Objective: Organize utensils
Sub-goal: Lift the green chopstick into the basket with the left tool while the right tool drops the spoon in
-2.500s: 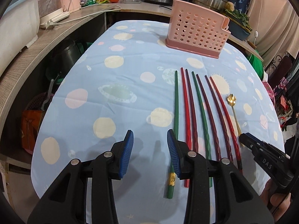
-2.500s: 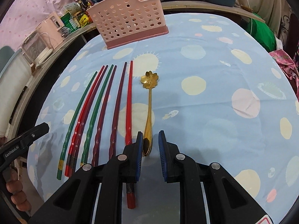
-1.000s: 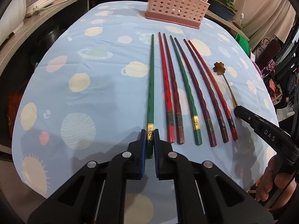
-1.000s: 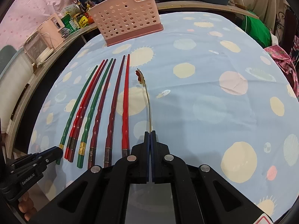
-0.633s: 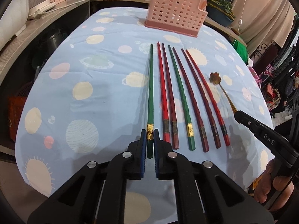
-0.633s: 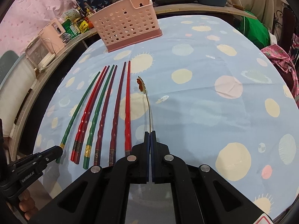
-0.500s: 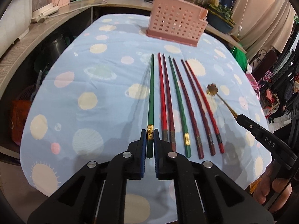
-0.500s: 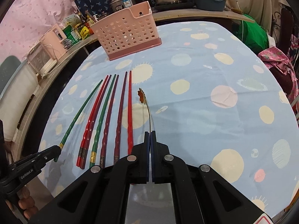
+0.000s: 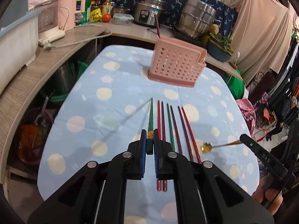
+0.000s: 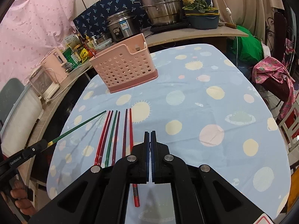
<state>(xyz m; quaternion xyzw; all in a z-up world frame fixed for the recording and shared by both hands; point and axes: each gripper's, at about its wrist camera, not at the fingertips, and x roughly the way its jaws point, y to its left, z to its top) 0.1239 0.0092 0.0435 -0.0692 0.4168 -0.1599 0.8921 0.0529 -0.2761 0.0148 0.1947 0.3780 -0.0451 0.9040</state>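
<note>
My left gripper point(image 9: 149, 146) is shut on a green chopstick point(image 9: 150, 123) and holds it above the table, tip pointing at the pink utensil basket point(image 9: 175, 65). In the right wrist view the same chopstick point(image 10: 78, 127) sticks out of the left gripper point(image 10: 40, 145). My right gripper point(image 10: 150, 136) is shut on a gold flower spoon, hidden in its own view; the left wrist view shows the spoon point(image 9: 207, 146) held in the air. Several red, maroon and green chopsticks point(image 9: 175, 128) lie in a row on the tablecloth. A chopstick stands in the basket point(image 10: 123, 69).
The table has a blue dotted cloth point(image 10: 205, 102). A counter behind it holds a rice cooker point(image 9: 147, 15), a steel pot point(image 10: 160, 9), a tub of greens point(image 10: 202, 18) and pink appliances point(image 9: 69, 13). Bins stand under the counter at the left point(image 9: 61, 78).
Both grippers have lifted up and tilted toward the basket. The green chopstick and the spoon have risen off the cloth with them. Before that both grippers closed on them.
</note>
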